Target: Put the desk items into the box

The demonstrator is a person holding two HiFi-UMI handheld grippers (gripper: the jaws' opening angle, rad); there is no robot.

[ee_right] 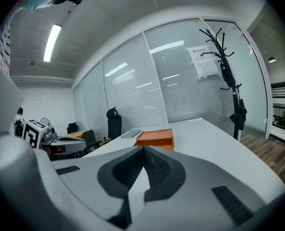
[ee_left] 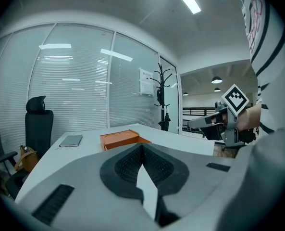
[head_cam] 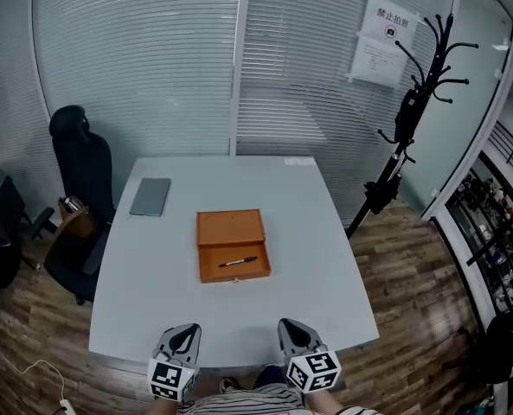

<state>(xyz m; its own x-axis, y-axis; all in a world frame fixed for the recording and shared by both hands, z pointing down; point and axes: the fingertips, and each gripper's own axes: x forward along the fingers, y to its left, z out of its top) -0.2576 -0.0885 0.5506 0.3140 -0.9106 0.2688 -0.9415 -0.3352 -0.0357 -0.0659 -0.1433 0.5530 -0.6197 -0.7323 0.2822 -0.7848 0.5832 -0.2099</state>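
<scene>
Left tongs (head_cam: 183,334) and right tongs (head_cam: 291,328) are pressed together, empty, near the box (head_cam: 230,228); sign (head_cam: 389,26) reads 禁止拍照.

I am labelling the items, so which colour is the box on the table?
The box is orange; the head view shows it best.

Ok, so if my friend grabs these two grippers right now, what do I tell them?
Left gripper: fingers shut, empty, at the near edge of the white table.
Right gripper: the same, beside it.
Open orange box: mid-table.
Done: a black pen lies inside the box.
Left: the flat grey notebook lies on the table's far left, apart from the box. It probably goes in next, if it fits.
</scene>
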